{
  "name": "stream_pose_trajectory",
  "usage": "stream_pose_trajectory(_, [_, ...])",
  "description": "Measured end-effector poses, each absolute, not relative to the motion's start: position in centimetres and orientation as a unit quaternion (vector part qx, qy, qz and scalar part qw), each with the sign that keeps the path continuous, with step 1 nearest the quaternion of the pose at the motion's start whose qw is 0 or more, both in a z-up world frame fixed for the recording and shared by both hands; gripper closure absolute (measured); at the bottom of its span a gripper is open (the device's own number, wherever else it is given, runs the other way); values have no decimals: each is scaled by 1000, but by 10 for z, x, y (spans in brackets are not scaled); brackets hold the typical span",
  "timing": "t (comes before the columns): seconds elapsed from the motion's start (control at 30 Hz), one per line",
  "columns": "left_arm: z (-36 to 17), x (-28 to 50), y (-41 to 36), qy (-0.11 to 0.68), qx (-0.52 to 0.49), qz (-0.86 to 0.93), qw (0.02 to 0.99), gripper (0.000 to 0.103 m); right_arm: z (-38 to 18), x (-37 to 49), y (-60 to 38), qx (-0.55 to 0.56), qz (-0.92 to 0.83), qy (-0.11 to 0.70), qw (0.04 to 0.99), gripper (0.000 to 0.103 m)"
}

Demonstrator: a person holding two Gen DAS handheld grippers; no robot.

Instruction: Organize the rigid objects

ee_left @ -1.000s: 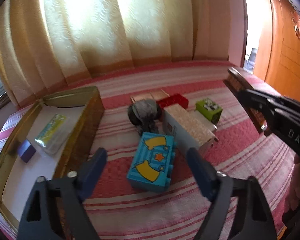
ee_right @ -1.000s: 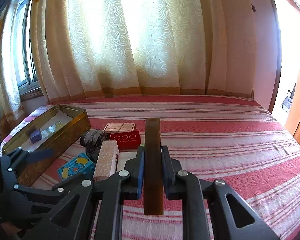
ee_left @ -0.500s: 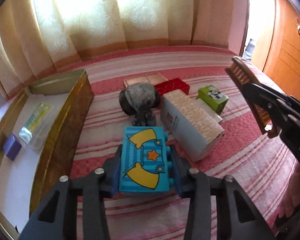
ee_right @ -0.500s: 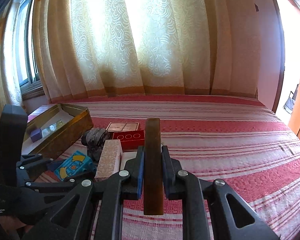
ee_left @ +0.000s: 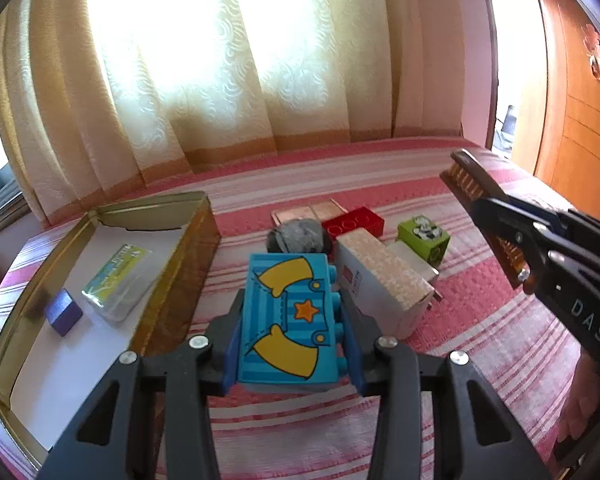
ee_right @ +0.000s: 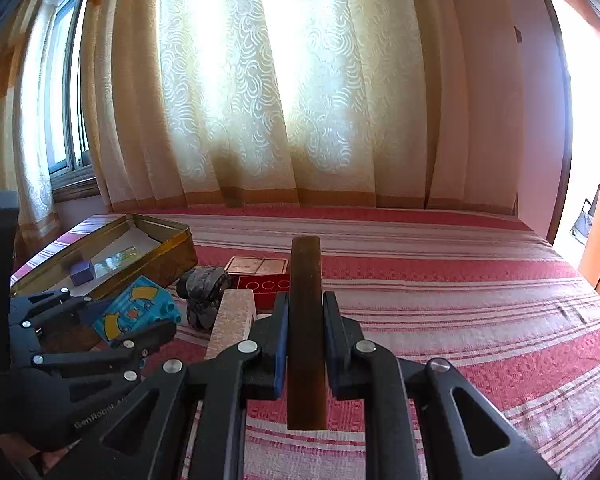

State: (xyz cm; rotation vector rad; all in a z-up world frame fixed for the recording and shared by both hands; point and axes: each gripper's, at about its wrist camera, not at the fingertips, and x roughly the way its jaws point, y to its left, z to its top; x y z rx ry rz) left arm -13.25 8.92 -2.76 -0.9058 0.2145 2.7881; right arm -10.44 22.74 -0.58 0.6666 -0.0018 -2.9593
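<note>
A blue toy brick (ee_left: pixel 288 320) with yellow shapes and an orange star sits between the pads of my left gripper (ee_left: pixel 294 344), which is shut on it. The brick hangs just above the striped red bedspread, beside the open gold tin (ee_left: pixel 152 200). The right wrist view shows the same brick (ee_right: pixel 136 312) at its lower left. My right gripper (ee_right: pixel 305 336) is shut on a brown wooden comb (ee_right: pixel 306 320) held upright over the bed. In the left wrist view the comb (ee_left: pixel 472 188) shows its teeth at the right.
The tin holds a purple block (ee_left: pixel 63 312) and a clear packet (ee_left: pixel 118 280). Behind the blue brick lie a grey-black lump (ee_left: pixel 298 234), a red brick (ee_left: pixel 354 222), a green cube (ee_left: pixel 423 236), a beige-topped box (ee_left: pixel 380 280) and flat pink cards (ee_left: pixel 308 212). Curtains hang behind the bed.
My left gripper moved in around the blue brick, shut on it and rose a little with it. The right gripper kept still with the comb.
</note>
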Motion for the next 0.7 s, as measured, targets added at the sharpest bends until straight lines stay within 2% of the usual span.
stream_pose_trajectory(0.7, [-16, -115, 66, 28, -238, 969, 65, 62, -1, -90, 226, 183, -981, 1, 66, 86])
